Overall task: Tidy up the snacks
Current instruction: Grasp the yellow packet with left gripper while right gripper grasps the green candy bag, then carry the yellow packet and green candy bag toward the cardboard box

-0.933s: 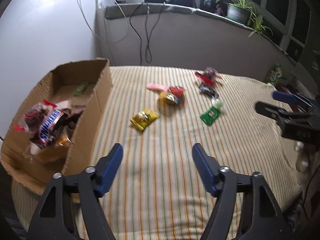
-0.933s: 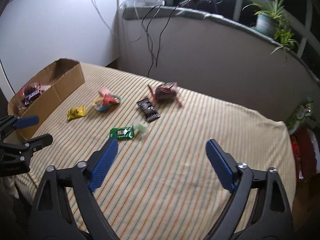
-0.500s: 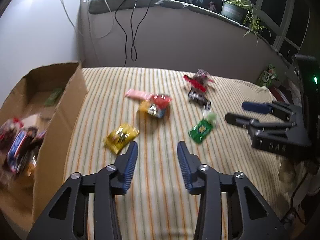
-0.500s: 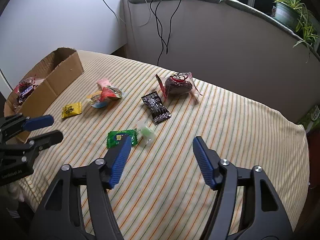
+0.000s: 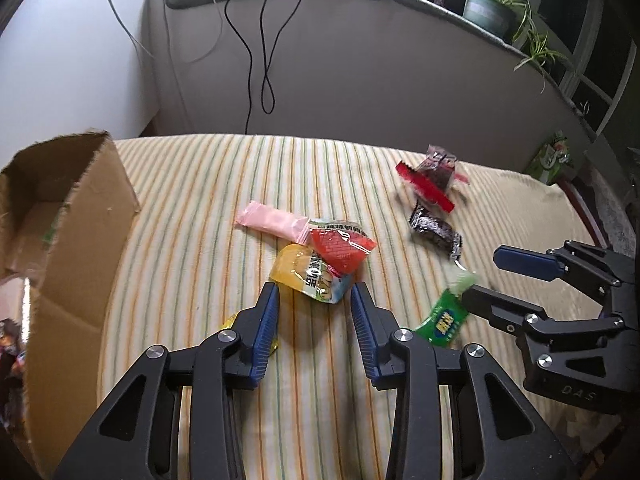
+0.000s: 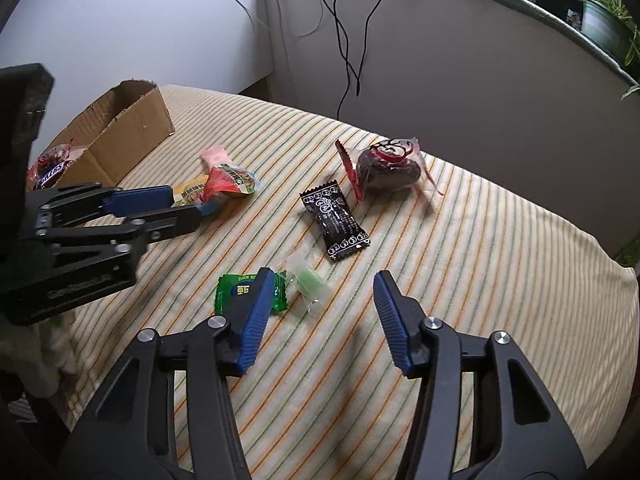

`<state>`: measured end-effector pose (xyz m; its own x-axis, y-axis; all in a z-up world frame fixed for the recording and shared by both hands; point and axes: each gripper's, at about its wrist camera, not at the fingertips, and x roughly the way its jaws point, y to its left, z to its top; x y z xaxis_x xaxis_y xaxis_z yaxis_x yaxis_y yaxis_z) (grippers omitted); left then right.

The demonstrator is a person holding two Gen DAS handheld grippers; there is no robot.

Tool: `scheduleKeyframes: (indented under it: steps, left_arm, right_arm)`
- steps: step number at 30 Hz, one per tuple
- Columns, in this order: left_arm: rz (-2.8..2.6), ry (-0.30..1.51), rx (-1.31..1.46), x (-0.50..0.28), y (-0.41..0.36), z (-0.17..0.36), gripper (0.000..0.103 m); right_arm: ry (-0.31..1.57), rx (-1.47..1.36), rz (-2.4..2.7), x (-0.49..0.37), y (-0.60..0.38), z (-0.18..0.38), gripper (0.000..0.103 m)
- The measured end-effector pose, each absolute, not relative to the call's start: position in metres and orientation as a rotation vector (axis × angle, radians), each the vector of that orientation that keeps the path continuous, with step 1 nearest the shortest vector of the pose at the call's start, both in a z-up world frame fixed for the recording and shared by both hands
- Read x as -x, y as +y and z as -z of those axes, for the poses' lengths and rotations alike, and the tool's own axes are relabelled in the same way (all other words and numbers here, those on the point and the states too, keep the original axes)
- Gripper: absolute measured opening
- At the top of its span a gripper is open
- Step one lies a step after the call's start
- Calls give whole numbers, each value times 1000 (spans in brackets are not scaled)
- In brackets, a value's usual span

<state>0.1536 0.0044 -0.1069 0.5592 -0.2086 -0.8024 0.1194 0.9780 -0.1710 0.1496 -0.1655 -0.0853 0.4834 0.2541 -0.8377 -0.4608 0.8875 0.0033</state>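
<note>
Two grippers hover over a striped bedspread [image 6: 500, 240] strewn with snacks. At far left, a cardboard box [image 6: 132, 128] sits on the spread with wrapped snacks [image 6: 50, 162] already inside. Beside it, the left gripper [image 5: 314, 320] is parted, its blue fingers [image 5: 266, 320] flanking the near edge of a yellow packet [image 5: 308, 274]; whether they touch it cannot be told. A red packet [image 5: 340, 246] overlaps the yellow one, with a pink bar [image 5: 272, 220] just behind. Toward the middle lie a green packet [image 6: 232, 290], partly hidden by the right gripper's finger, and a clear wrapper [image 6: 308, 284] beside it. The right gripper [image 6: 324, 316] hangs wide open above the spread, holding nothing. Farther back, a black packet [image 6: 334, 220] lies near a dark pastry [image 6: 388, 168] in clear wrap.
</note>
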Motion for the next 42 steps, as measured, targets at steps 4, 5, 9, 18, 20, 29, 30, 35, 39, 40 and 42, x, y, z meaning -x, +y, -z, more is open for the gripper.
scheduleKeyframes:
  steps: [4,5,9,18,20,29,30,35,39,40,42]
  left_arm:
    - [202,950,77,-156,0,106,36]
    - [205,949,71,-157,0,106,36]
    - [207,946,48,-160,-5,107,30]
    - [208,935,46,-163,-8,108,27]
    - [211,932,50,-163,-7,109,27]
    - [231,922,78,-157,1,106,26]
    - [234,920,79,-156,2,105,26]
    - [241,901,85,-148,3,97,26]
    - [244,886,89,-139,5,90,26]
    - [245,879,88,-136,5,87,26]
    - [247,861,86,-129,6,81,26]
  right_arm:
    - [996,223,-452,-155,-165,93,47]
    - [1003,217,-458,-156,-165,95,46]
    - [1003,217,-460,-159,-162,97,46]
    - [1002,244,-465,-160,-154,99,38]
    - [999,251,-463,-160,-153,99,28]
    - [995,232,-468,-154,-162,93,22]
    - [993,230,-468,-153,-162,93,22]
    - [977,205,-473,-147,-170,83,22]
    - [954,195,-474,-138,-175,72,22]
    - [946,195,-474,-135,-176,68,22]
    - [929,204,-472,-129,-176,62,22]
